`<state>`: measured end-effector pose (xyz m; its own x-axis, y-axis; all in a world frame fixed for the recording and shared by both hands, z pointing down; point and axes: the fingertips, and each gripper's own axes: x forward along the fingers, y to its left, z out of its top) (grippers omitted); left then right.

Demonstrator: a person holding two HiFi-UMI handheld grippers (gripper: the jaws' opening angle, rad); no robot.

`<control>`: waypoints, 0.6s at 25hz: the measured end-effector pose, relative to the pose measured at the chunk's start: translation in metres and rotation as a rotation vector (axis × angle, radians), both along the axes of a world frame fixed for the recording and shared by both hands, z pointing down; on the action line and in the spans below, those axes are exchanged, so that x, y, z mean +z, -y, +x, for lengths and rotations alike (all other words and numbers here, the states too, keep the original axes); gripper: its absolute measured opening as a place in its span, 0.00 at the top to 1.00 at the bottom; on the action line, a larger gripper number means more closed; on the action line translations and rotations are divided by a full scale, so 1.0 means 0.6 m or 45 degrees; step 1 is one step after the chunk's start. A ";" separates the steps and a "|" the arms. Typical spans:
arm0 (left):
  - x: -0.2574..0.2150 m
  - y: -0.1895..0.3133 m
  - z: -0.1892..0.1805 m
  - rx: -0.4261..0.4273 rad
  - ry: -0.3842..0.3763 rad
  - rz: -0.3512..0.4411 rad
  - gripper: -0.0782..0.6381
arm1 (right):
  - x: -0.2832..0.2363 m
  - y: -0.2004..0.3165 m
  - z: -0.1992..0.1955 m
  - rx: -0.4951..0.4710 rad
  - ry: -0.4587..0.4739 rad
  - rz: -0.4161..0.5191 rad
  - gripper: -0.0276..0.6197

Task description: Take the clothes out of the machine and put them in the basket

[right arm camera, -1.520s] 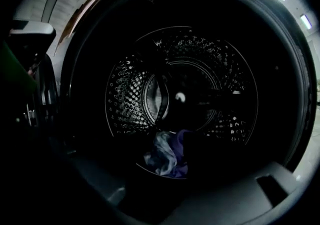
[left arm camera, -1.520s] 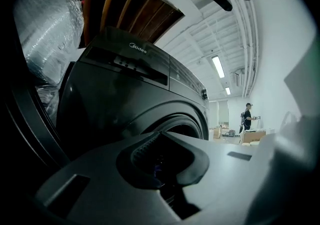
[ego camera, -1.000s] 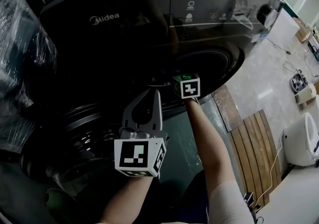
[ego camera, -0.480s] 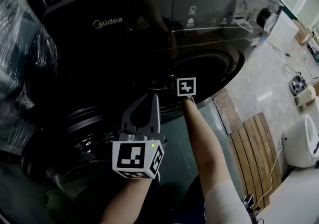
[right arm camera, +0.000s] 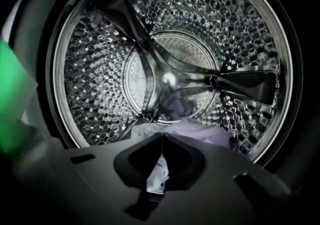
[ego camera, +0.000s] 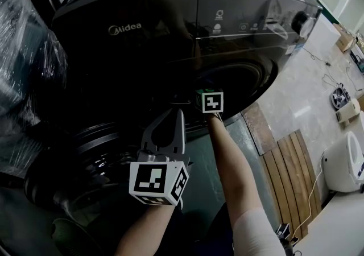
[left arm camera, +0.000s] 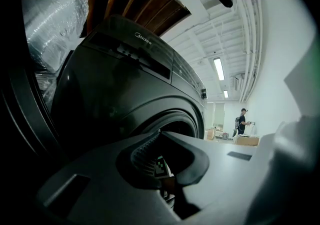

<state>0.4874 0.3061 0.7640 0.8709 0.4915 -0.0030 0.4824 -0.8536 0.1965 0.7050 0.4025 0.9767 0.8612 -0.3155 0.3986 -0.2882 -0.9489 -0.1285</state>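
A dark front-loading washing machine fills the head view, its round door swung open at the lower left. My right arm reaches into the drum mouth, where only the marker cube shows. In the right gripper view, the right gripper is inside the steel drum. Its jaws are shut on a pale lavender cloth lying at the drum's bottom. The left gripper hovers outside below the opening, tips together and holding nothing, also seen as the left gripper.
A plastic-wrapped bundle stands left of the machine. Wooden slats and a white appliance lie on the floor at the right. A person stands far off in the room. A green blur sits at the drum's left edge.
The right gripper's marker cube rocked slightly at the drum mouth. The left gripper has stayed where it was.
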 end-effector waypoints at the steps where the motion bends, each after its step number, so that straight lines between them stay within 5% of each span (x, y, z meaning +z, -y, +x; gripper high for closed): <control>1: 0.000 -0.001 -0.001 0.002 0.002 -0.002 0.86 | -0.001 0.000 -0.002 -0.003 -0.003 -0.004 0.93; 15: -0.010 -0.017 -0.019 -0.005 -0.059 0.052 0.86 | -0.035 -0.020 -0.042 0.001 -0.078 0.076 0.94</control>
